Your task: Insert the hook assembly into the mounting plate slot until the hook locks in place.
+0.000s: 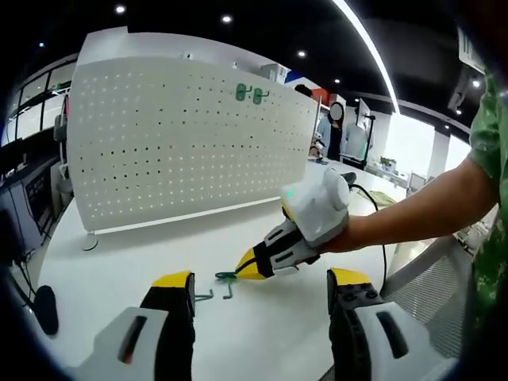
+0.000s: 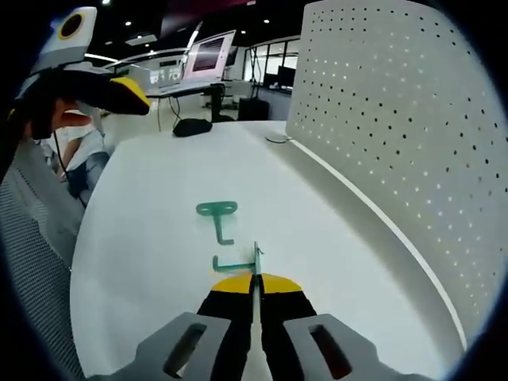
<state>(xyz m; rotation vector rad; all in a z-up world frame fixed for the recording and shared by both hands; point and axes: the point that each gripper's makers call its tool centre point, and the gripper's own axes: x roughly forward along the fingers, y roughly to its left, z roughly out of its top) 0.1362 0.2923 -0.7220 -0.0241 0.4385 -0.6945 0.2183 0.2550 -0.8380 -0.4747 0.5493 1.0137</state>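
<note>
The right gripper (image 2: 255, 279) has its yellow-tipped jaws pressed together on the near green hook (image 2: 236, 263), which lies on the white table (image 2: 143, 238). A 2nd green hook (image 2: 217, 213) lies just beyond it. The left gripper (image 1: 262, 287) hangs above the table, jaws wide apart and holding nothing. The white pegboard (image 1: 186, 135) stands upright behind, with 2 green hooks (image 1: 249, 94) near its top.

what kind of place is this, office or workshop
Probably an open-plan office or lab used as a test area: a white table with a standing pegboard, desks with monitors behind, and ceiling spotlights.
</note>
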